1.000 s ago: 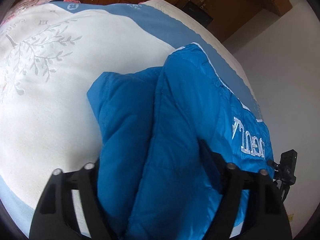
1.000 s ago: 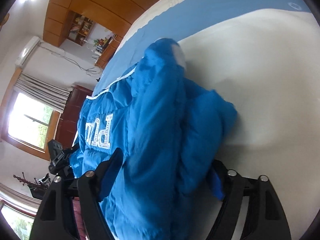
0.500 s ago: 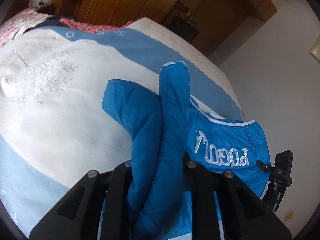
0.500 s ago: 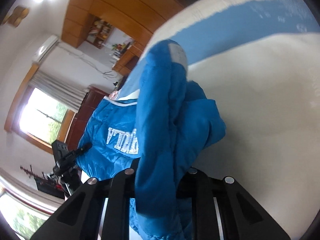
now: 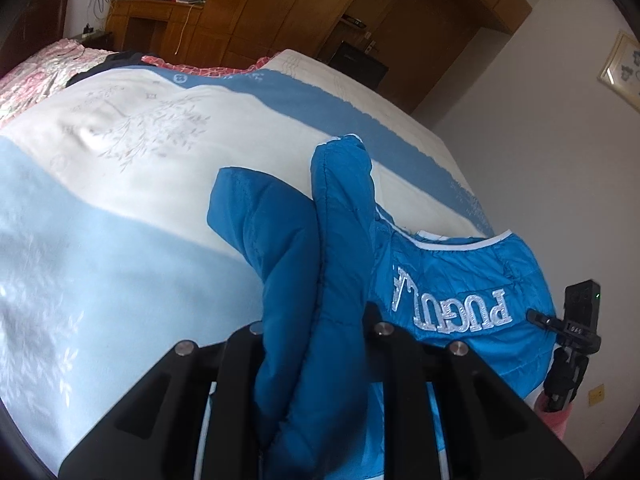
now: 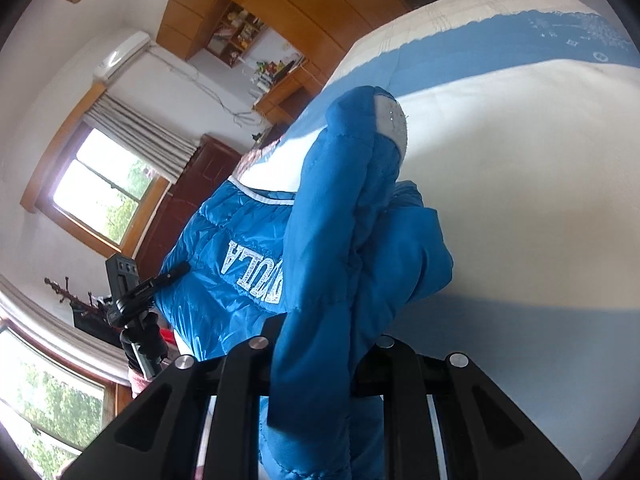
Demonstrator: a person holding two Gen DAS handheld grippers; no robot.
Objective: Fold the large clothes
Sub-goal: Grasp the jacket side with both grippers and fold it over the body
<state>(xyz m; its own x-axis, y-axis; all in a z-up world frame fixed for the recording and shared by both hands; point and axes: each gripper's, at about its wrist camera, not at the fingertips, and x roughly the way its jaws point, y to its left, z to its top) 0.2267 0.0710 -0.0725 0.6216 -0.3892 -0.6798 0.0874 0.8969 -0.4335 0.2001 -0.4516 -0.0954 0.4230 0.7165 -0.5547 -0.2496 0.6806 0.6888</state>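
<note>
Bedroom with wooden wardrobes (image 5: 304, 12) at 12 o'clock and one bed (image 5: 120, 184) covered by a white-and-blue bedspread. One blue padded jacket (image 5: 344, 264) is raised above the bed, with its lettered panel at 3 o'clock in the left wrist view and at 9 o'clock in the right wrist view. The left gripper (image 5: 316, 332) has its two fingers clenched on a bunched fold of the jacket. The right gripper (image 6: 320, 344) likewise pinches one fold between two fingers. One window (image 6: 100, 196) with a curtain and one air conditioner (image 6: 122, 54) appear at 10 o'clock in the right wrist view.
</note>
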